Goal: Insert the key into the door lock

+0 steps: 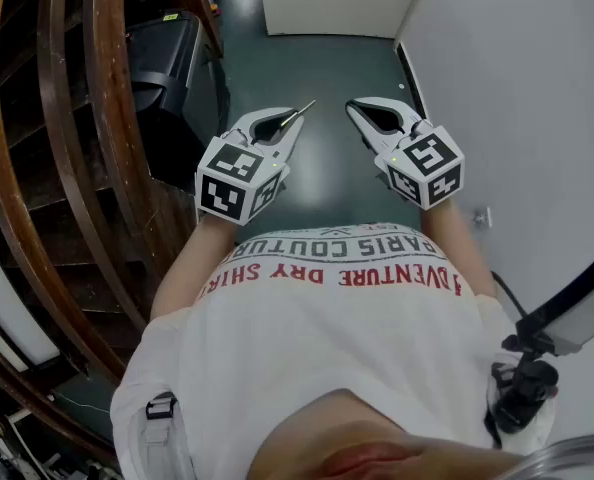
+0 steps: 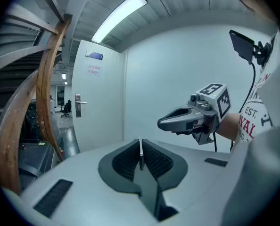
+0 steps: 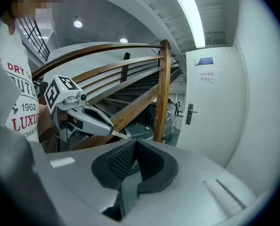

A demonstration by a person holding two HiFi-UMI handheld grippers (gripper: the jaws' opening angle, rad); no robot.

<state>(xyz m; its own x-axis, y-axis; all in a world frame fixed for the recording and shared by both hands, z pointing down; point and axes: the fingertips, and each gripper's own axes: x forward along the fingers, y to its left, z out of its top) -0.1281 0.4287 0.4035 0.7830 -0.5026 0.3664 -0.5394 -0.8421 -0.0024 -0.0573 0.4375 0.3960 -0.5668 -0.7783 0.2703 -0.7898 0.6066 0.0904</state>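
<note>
Key (image 2: 141, 155) is clamped edge-on between the closed jaws of the left gripper (image 1: 293, 123), with its thin tip jutting forward past them. The right gripper (image 1: 356, 109) is held just beside it, jaws pressed fully together with nothing between them. The white door (image 2: 102, 102) and its lock handle (image 2: 78, 108) are seen well ahead, apart from both grippers.
</note>
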